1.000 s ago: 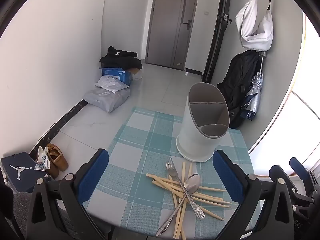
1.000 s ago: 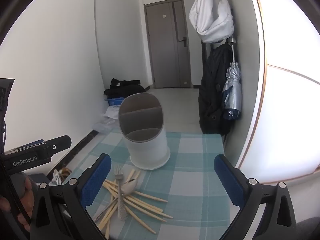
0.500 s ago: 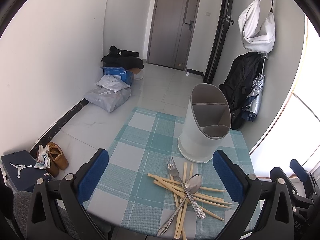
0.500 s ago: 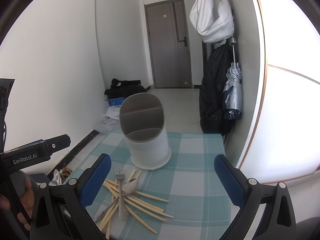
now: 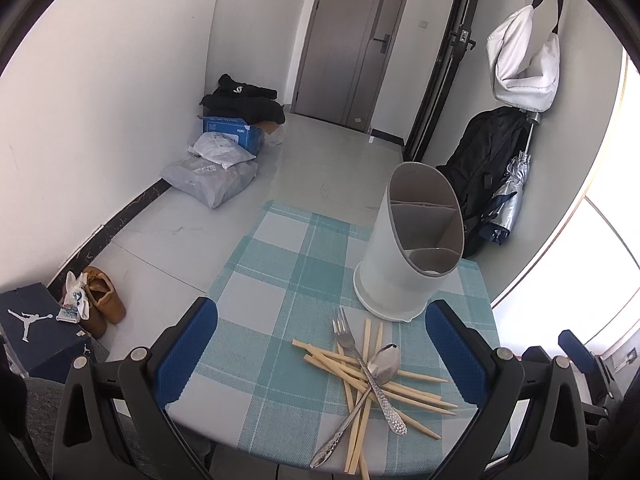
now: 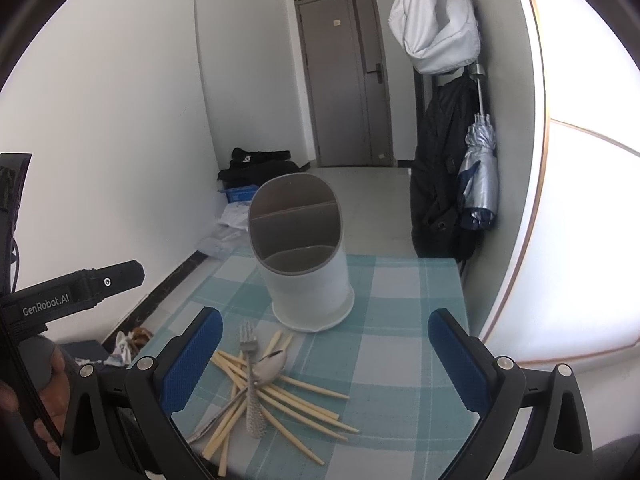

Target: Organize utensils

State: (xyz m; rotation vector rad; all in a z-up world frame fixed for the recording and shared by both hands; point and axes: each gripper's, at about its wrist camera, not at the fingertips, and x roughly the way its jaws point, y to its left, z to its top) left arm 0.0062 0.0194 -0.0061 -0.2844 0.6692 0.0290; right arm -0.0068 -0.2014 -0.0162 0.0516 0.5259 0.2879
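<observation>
lying below and between both spread, empty jaws, the utensil pile [image 5: 372, 376] sits before the holder [image 5: 412, 244].

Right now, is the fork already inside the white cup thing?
No, the fork lies on the checked tablecloth atop the chopsticks, in front of the white holder.

A checked table [image 5: 280, 288] carries a white caddy [image 5: 404, 272] far right, with chopsticks [image 5: 416, 378], fork [image 5: 370, 372] and spoon [image 5: 384, 360] piled near it.
</observation>
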